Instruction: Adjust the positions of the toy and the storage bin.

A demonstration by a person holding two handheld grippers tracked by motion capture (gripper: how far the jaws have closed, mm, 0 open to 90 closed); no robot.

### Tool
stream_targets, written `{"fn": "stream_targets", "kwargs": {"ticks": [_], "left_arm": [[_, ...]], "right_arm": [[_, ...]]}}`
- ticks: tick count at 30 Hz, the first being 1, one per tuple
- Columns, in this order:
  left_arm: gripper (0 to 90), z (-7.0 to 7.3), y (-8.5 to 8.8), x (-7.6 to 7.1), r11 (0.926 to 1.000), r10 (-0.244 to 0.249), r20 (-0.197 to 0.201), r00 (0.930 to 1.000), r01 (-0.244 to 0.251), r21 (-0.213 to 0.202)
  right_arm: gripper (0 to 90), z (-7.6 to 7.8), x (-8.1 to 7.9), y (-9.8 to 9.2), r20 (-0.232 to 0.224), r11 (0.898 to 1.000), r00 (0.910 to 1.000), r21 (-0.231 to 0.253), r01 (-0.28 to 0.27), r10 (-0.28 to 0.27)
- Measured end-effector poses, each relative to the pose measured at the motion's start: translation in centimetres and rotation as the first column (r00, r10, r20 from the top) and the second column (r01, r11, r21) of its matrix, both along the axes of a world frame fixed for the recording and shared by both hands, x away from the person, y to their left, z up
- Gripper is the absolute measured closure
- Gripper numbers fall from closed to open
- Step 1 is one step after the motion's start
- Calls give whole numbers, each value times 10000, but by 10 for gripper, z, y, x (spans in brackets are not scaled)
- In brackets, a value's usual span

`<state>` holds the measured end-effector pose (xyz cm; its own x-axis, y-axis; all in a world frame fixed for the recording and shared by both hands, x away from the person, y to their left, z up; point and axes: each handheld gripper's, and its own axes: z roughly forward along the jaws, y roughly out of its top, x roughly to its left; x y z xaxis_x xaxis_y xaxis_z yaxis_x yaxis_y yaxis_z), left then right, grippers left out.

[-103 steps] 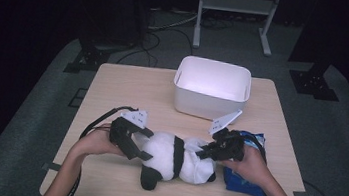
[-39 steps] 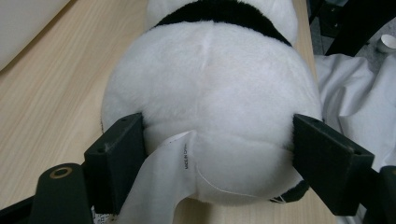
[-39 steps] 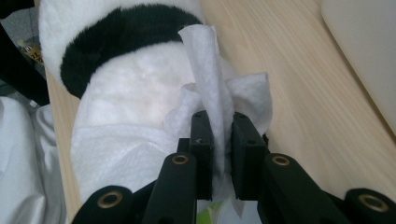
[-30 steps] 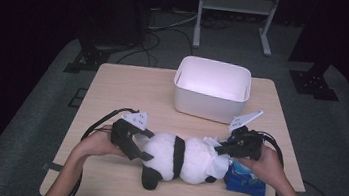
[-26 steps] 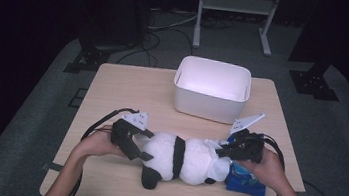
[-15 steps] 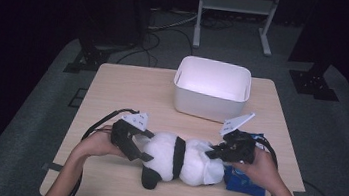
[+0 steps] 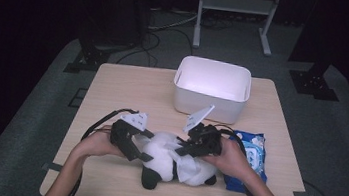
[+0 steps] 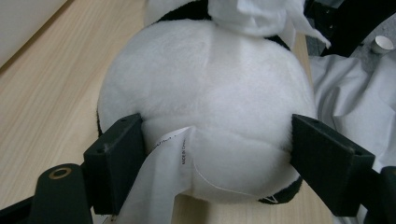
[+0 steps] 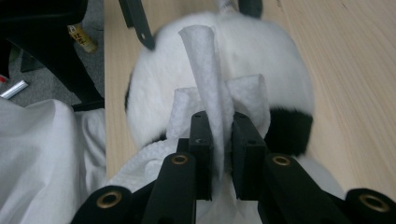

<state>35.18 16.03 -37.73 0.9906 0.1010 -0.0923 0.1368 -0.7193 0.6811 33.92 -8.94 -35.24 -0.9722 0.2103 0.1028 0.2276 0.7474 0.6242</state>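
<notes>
A black-and-white plush panda (image 7: 167, 158) lies on the wooden table (image 7: 128, 92) near its front edge. My left gripper (image 7: 137, 150) grips the toy's rounded white end; in the left gripper view both jaws press into the plush panda (image 8: 210, 88) on either side, with a sewn label hanging by the left jaw. My right gripper (image 7: 185, 149) is over the toy's middle, shut on a white wipe (image 9: 205, 70). The wipe stands up between the jaws in a twisted strip and bunches against the panda (image 9: 275, 60) below.
A blue pack of wipes (image 7: 252, 155) lies on the table under the right hand. A white bin (image 7: 211, 87) stands at the back centre. Cables trail from both grippers. The floor around the table holds dark stands and a white frame.
My right gripper has moved left with the wipe, from beside the blue pack onto the panda's middle. The left gripper and the panda have stayed put.
</notes>
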Motion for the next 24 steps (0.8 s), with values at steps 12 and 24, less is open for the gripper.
{"fn": "stream_targets", "kwargs": {"ticks": [12,24], "left_arm": [[189,-1,1,-1,10000,-51,32,10000,51,13],[189,-1,0,-1,10000,31,5,10000,-31,1]], "right_arm": [[792,3,3,38,0,9969,9974,323,-721,721],[785,0,15,-7,-63,9990,9990,56,435,-435]]}}
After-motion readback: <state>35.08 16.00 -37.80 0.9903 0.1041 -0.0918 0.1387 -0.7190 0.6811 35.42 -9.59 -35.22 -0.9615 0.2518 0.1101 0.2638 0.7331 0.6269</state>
